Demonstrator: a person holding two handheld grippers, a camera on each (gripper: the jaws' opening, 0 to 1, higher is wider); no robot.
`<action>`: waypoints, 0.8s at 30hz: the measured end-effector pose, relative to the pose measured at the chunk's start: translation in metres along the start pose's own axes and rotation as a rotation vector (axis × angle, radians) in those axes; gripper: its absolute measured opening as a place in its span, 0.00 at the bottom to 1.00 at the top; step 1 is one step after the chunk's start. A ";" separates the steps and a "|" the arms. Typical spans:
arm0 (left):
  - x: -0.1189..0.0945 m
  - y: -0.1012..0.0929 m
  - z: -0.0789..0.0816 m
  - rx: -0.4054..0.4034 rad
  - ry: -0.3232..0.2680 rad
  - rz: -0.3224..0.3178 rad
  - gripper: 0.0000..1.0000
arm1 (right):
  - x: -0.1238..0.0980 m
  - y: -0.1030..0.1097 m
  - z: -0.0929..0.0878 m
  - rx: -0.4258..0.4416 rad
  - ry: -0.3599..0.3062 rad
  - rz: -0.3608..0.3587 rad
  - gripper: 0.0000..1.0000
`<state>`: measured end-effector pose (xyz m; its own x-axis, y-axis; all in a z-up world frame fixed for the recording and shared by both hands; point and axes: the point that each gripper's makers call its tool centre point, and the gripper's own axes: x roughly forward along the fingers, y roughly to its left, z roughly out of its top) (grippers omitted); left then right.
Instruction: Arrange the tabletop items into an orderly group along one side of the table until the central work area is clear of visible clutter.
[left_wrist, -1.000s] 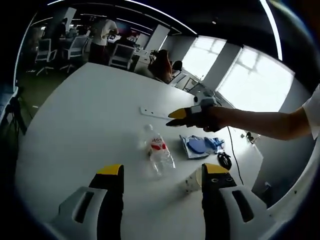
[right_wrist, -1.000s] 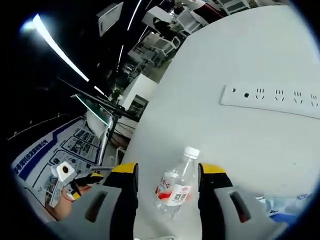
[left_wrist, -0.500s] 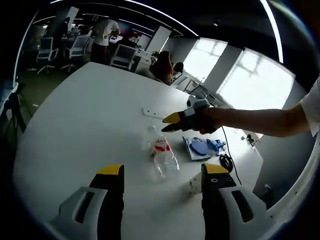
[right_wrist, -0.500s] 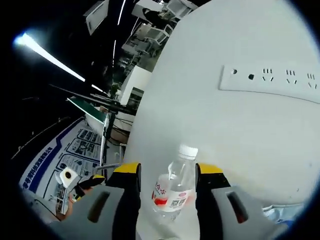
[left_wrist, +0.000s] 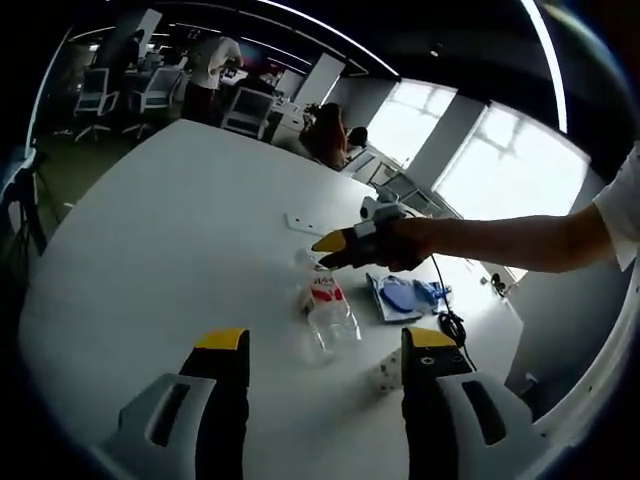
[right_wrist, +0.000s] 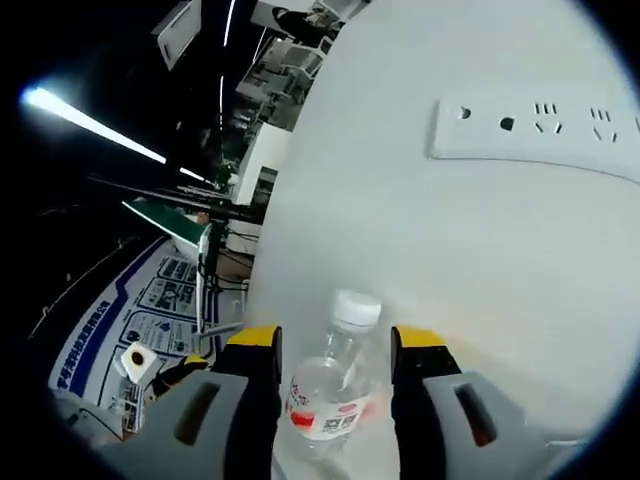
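A clear plastic bottle (left_wrist: 323, 302) lies on its side on the white table (left_wrist: 170, 240), a little right of the middle of the left gripper view. Its long axis runs from lower right to upper left in that frame, and the white cap points to the upper left, toward the white power strip (left_wrist: 310, 224) lying farther back on the table. The bottle looks empty, with a white and red label around its middle.

In the right gripper view the bottle (right_wrist: 328, 390) sits low in the frame with its cap pointing up toward the power strip (right_wrist: 540, 135) at the upper right, its body running down between the two yellow-tipped jaws. The right hand-held gripper (right_wrist: 334, 342) is spread, one jaw on each side of the bottle; I cannot tell whether either jaw touches it. In the left gripper view, this right hand-held gripper (left_wrist: 330, 252) reaches in from the right in a person's hand (left_wrist: 400, 243), its yellow tips at the bottle's cap end.

The left hand-held gripper (left_wrist: 322, 340) is spread wide at the bottom of its own view and grips nothing; the bottle lies beyond its tips. To the right of the bottle lie a blue and white packet (left_wrist: 400, 296) and a black cable (left_wrist: 450, 322).
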<state>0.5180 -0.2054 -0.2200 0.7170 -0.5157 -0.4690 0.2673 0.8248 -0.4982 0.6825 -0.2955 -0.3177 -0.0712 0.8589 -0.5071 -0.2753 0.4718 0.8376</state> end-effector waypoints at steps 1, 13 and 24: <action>0.001 0.000 0.000 0.000 0.001 0.000 0.61 | 0.000 0.000 0.000 -0.002 -0.001 0.001 0.43; 0.009 0.000 -0.003 -0.008 -0.005 -0.009 0.61 | 0.009 -0.005 0.003 0.007 0.005 0.045 0.35; 0.014 0.002 -0.008 -0.030 -0.007 -0.015 0.61 | 0.012 -0.010 -0.002 0.043 -0.004 0.046 0.21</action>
<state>0.5231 -0.2127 -0.2335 0.7177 -0.5265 -0.4558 0.2588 0.8093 -0.5272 0.6826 -0.2903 -0.3324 -0.0789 0.8807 -0.4671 -0.2306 0.4397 0.8680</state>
